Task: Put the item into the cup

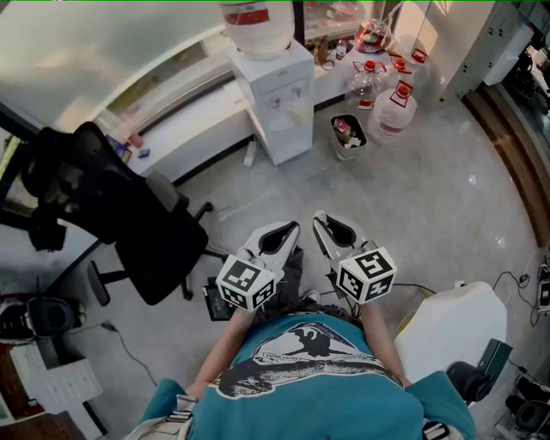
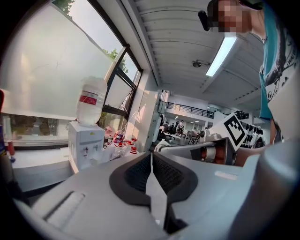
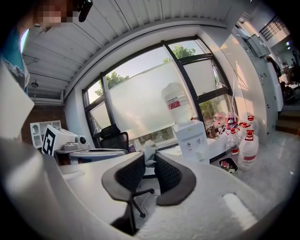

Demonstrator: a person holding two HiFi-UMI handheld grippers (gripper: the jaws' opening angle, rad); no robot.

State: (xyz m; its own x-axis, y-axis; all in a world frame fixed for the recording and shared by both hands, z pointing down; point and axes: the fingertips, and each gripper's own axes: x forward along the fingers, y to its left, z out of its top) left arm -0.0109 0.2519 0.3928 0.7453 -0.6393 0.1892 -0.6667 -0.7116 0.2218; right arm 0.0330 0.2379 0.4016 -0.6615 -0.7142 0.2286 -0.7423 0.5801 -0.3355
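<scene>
Two grippers hover empty, near side of the water dispenser (image 1: 279,94): left gripper (image 1: 290,229) pressed together, right gripper (image 1: 319,220) slightly parted. No item or cup shows, so its handling and hold can't be judged.

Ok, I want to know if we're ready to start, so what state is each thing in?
Left tool: jaws together, empty.
Right tool: jaws slightly apart, empty.
Water dispenser: upright, bottle mounted on top.
Bin: open, rubbish inside.
Jugs: upright, red caps on.
Office chair: unoccupied.
Cup and item: not in view.
</scene>
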